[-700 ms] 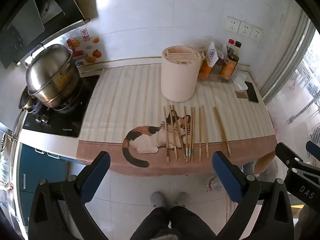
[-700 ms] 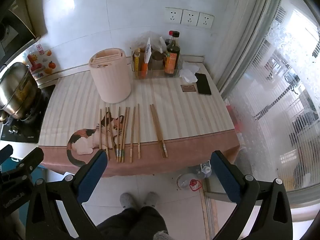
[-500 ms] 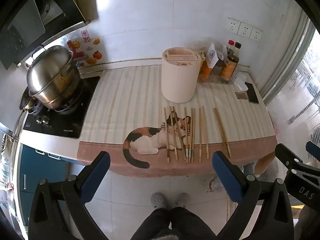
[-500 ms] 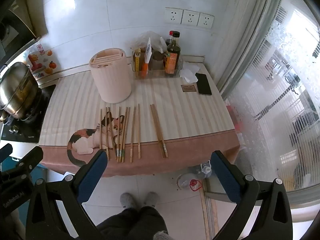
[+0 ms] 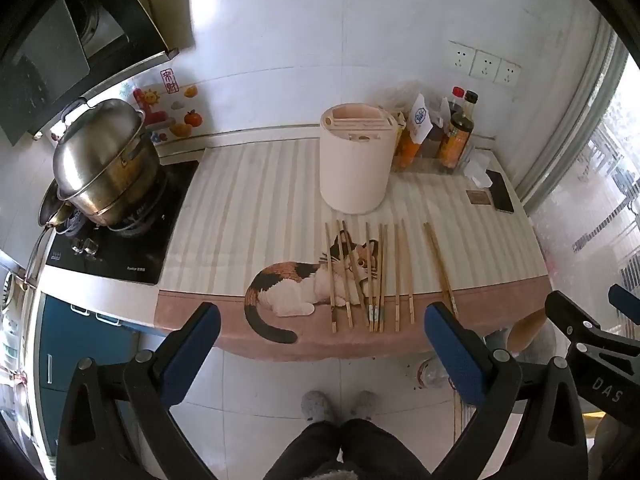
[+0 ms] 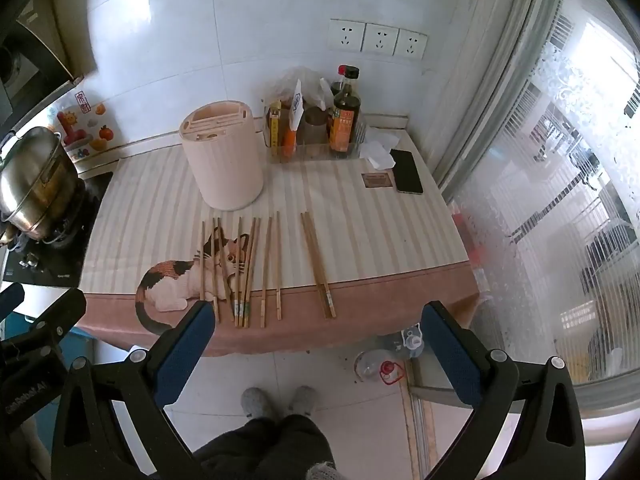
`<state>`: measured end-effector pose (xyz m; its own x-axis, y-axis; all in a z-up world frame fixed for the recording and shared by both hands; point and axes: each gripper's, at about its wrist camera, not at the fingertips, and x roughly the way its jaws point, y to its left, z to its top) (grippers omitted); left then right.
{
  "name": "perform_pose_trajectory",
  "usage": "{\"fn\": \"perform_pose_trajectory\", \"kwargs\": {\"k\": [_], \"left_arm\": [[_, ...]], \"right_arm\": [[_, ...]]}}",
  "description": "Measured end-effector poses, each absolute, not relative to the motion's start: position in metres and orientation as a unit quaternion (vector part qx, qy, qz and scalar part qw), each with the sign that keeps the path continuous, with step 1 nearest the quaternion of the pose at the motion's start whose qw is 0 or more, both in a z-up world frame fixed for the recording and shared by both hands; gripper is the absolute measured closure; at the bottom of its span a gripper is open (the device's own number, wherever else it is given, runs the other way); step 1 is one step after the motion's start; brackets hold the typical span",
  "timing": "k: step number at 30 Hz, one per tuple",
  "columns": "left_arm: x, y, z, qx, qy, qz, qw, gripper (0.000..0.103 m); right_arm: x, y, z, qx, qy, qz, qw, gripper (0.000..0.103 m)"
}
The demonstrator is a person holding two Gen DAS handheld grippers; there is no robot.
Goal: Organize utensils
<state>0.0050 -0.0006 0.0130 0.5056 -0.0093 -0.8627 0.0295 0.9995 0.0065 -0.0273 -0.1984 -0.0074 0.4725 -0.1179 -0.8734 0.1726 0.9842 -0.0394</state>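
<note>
Several wooden chopsticks (image 5: 370, 276) lie side by side on a striped mat with a cat picture, also seen in the right wrist view (image 6: 240, 268). One pair (image 5: 440, 268) lies apart to the right (image 6: 318, 264). A pale pink utensil holder (image 5: 354, 164) stands upright behind them (image 6: 222, 158). My left gripper (image 5: 320, 344) is open and empty, held in front of the counter edge. My right gripper (image 6: 320, 340) is open and empty, likewise short of the counter.
A steel pot (image 5: 104, 160) sits on the stove at the left. Sauce bottles (image 6: 344, 116) stand behind the holder, a phone (image 6: 406, 176) and tissue at the right. A frosted glass door (image 6: 560, 200) is to the right. My feet (image 5: 340, 404) are on the floor tiles.
Both grippers have shifted very slightly; the scene sits a touch higher in view. Nothing on the counter has moved.
</note>
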Motion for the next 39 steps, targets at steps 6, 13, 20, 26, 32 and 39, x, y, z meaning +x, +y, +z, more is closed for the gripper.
{"fn": "perform_pose_trajectory", "kwargs": {"k": [6, 13, 20, 26, 32, 39], "left_arm": [[0.009, 0.001, 0.014, 0.009, 0.495, -0.012, 0.869, 0.000], [0.008, -0.005, 0.016, 0.011, 0.493, -0.011, 0.870, 0.000], [0.007, -0.005, 0.016, 0.012, 0.491, -0.011, 0.871, 0.000], [0.012, -0.006, 0.018, 0.012, 0.491, -0.011, 0.871, 0.000], [0.016, -0.009, 0.019, 0.011, 0.492, -0.013, 0.870, 0.000], [0.013, -0.006, 0.018, 0.012, 0.492, -0.013, 0.870, 0.000]], "right_arm": [[-0.027, -0.198, -0.004, 0.026, 0.506, -0.085, 0.858, 0.000], [-0.020, -0.196, -0.005, 0.026, 0.506, -0.083, 0.858, 0.000], [-0.020, -0.196, -0.004, 0.026, 0.506, -0.083, 0.858, 0.000], [-0.019, -0.196, -0.003, 0.025, 0.505, -0.083, 0.859, 0.000], [-0.016, -0.194, -0.001, 0.025, 0.503, -0.083, 0.860, 0.000], [-0.014, -0.192, 0.003, 0.025, 0.499, -0.083, 0.862, 0.000]]}}
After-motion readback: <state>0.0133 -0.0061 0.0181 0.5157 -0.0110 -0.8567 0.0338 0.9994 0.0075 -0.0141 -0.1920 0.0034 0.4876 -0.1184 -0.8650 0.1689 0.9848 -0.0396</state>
